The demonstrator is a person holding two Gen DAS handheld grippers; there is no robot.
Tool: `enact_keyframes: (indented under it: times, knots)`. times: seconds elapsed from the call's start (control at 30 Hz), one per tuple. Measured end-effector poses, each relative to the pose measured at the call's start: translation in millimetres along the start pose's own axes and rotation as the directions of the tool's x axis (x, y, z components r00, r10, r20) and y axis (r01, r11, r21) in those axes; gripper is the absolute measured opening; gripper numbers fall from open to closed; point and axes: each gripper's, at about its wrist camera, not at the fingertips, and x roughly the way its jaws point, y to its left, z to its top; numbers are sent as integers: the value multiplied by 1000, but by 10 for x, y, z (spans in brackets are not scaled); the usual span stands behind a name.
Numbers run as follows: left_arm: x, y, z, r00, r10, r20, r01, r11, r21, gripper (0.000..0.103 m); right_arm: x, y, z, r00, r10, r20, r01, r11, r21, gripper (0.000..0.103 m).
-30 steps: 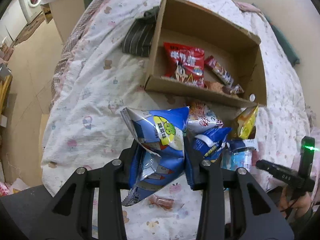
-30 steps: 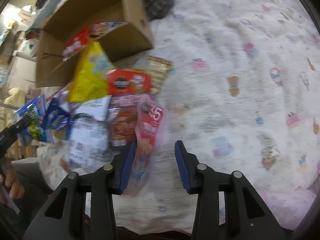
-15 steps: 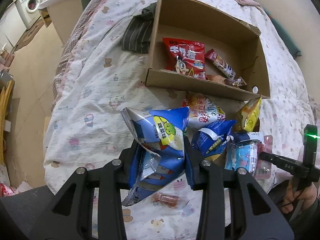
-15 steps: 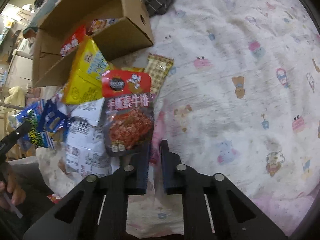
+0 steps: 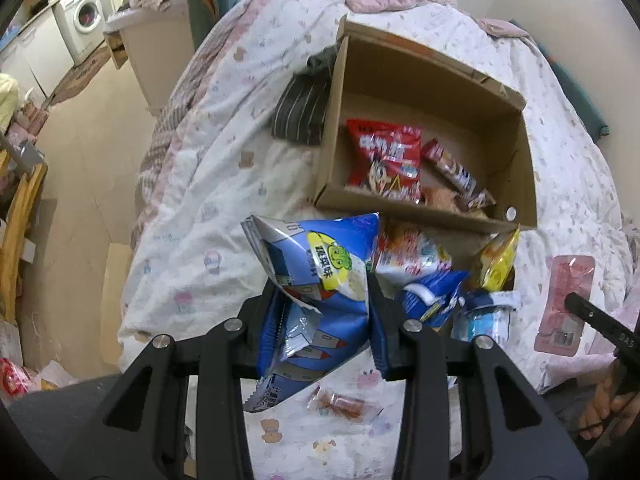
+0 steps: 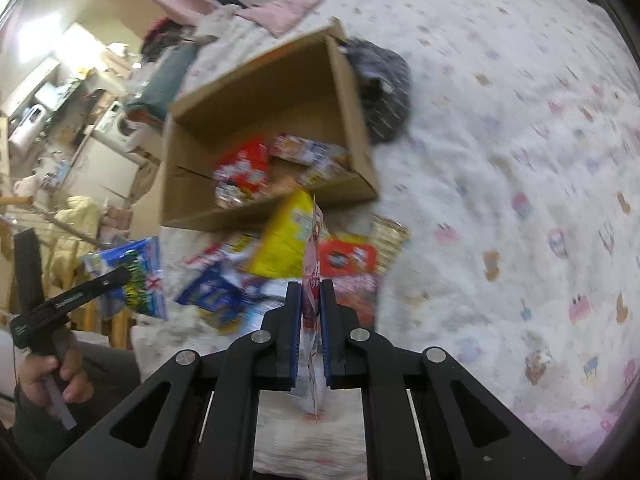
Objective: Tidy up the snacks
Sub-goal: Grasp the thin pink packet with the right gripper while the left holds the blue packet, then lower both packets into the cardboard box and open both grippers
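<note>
Crinkled blue foil, the puffy snack bag (image 5: 320, 292) with a green cartoon label, sits clamped in the left gripper (image 5: 324, 320) above the printed quilt (image 5: 224, 184). The right gripper (image 6: 311, 312) pinches a thin pink packet (image 6: 314, 280) edge-on. The corrugated cardboard box (image 5: 432, 80) holds a red chip bag (image 5: 384, 160) and wrapped bars (image 5: 452, 168).

Soft indoor light, fisheye warp (right view motion-blurred)
</note>
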Motion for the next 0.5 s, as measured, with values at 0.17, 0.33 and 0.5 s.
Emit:
enact_keyframes:
  times: [0.17, 0.33, 0.5]
  knots:
    - [-104, -113, 174, 999, 1, 35, -2, 1000, 26, 34, -91, 260, 234, 998, 46, 46, -44, 998, -47, 9]
    - [-203, -244, 406, 996, 0, 84, -6, 998, 61, 34, -153, 449, 513, 994, 63, 89, -56, 995, -80, 9]
    - [-188, -346, 679, 994, -14, 105, 6, 997, 77, 34, -97, 514, 768, 992, 74, 101, -65, 994, -88, 9]
